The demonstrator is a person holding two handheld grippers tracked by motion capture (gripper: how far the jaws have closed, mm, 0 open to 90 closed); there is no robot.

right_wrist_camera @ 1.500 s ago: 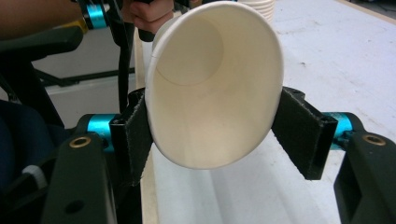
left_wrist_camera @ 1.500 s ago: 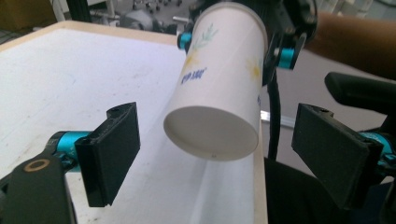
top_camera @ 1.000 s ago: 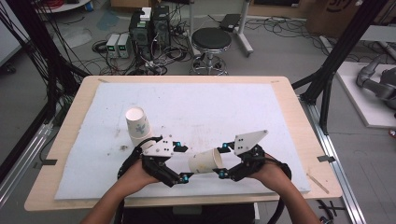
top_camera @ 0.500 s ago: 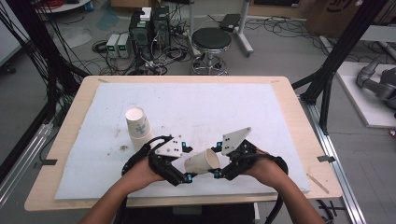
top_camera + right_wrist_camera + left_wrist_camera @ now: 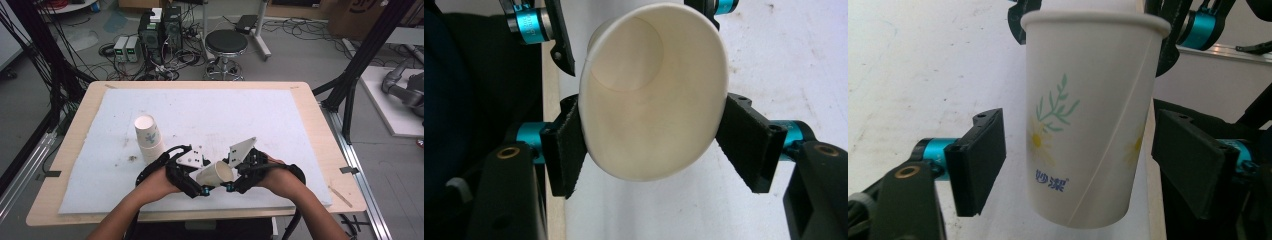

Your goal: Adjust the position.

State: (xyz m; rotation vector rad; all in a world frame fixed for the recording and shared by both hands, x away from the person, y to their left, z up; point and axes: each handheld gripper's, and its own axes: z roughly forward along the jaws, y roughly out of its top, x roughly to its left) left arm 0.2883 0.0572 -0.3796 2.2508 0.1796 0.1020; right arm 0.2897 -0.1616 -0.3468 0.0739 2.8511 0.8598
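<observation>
Both hands drew in; left gripper [image 5: 1078, 165] closing around cup [image 5: 1088, 120], pads not touching. Right gripper [image 5: 649, 150] pinches its rim: may crush or drop it.

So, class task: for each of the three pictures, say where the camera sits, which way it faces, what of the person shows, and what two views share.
High view: above the person's side, looking forward and down at the table; forearms, both hands, left claw and right claw show.
Left gripper view: on the left claw, looking along its jaws at the cup side, pads apart from it.
Right gripper view: on the right claw, looking into the cup mouth, jaws clamping it.
Shared: both gripper views show the same cup.
</observation>
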